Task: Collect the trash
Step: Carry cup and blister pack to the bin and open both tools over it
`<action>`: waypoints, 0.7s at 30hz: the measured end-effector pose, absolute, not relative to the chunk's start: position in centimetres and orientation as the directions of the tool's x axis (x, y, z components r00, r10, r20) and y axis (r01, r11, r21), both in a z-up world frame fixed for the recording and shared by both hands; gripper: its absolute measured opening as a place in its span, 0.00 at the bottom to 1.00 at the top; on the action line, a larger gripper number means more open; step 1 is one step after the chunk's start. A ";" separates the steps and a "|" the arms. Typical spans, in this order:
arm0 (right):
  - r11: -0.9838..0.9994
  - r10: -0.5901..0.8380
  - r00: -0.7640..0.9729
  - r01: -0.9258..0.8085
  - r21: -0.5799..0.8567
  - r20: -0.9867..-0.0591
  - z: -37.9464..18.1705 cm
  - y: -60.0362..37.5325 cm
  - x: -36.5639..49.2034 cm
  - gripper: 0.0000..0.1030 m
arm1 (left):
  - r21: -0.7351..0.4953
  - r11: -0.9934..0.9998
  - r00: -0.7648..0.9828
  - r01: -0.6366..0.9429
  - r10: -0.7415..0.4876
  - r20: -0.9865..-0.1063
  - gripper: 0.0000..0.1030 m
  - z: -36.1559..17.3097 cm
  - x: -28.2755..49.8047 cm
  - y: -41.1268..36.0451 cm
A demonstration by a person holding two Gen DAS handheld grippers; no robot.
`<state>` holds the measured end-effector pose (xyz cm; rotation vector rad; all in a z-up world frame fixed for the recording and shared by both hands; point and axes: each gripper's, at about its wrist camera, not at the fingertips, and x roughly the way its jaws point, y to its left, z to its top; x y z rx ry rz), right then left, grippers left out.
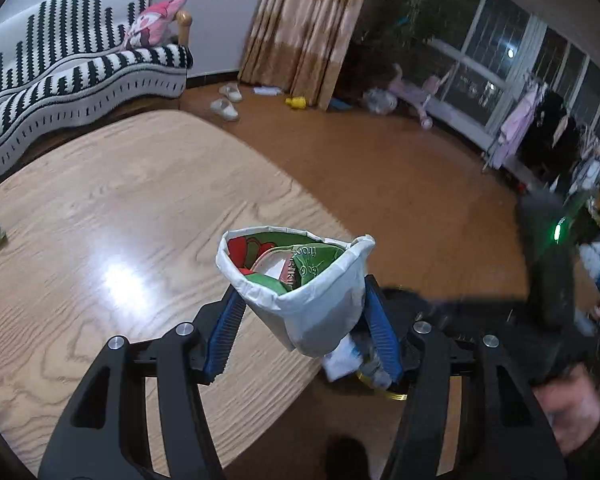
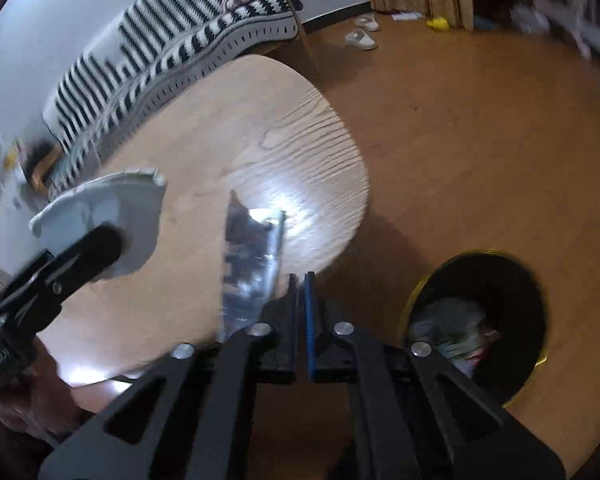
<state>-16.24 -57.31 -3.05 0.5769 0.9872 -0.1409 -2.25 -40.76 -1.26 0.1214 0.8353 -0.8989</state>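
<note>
Now left hand-held gripper clamping crushed paper cup, right hand-held gripper pinching silver wrapper

Partial white lettering, upside down, roughly "fro", is seen on the green wrapper inside the crushed paper cup held between the gripper fingers. Nothing else can be read.

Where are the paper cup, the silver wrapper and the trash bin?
paper cup (image 1: pixel 320 312): left wrist view, white outer wall.
silver wrapper (image 2: pixel 248 264): right wrist view, shiny middle.
trash bin (image 2: pixel 496 276): right wrist view, dark inner wall.
</note>
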 end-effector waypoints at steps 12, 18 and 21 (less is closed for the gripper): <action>0.931 0.041 0.468 0.303 0.203 -0.883 -3.5 -52.4 -10.5 0.72 | -0.288 0.739 0.397 0.609 -0.598 -0.696 0.56 -0.9 3.5 -36.3; 0.946 -0.035 0.423 0.306 0.107 -0.905 -4.7 -51.0 -8.7 0.18 | -0.264 0.745 0.398 0.612 -0.579 -0.712 0.56 -1.2 3.3 -36.1; 0.934 -0.013 0.437 0.327 0.145 -0.899 -4.2 -51.9 -10.2 0.15 | -0.250 0.736 0.388 0.629 -0.575 -0.720 0.56 -1.6 2.5 -36.9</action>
